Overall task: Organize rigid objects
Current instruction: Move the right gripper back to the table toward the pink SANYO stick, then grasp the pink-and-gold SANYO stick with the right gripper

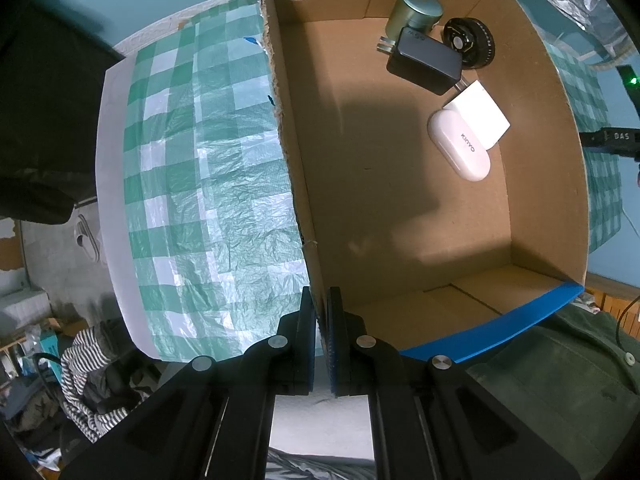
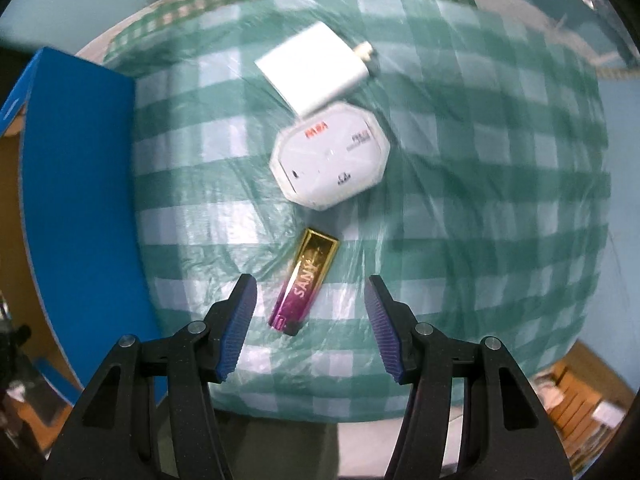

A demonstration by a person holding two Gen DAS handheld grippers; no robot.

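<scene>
A: Right hand-held gripper (image 2: pixel 310 312) points down at the bench (image 2: pixel 480 200), which is covered in green-and-white check plastic. Jaws apart, nothing pressed between the pads.

B: What lies between them?

A: The near end of a gold-to-pink lighter (image 2: pixel 305 282) marked SANK, flat on the cloth, touching neither finger.

B: Beyond that?

A: A white octagonal adapter (image 2: pixel 330 158), and just behind it a white charger (image 2: pixel 310 68). Whether they touch is unclear; the picture is blurred. A blue box wall (image 2: pixel 80 200) stands at left.
</scene>
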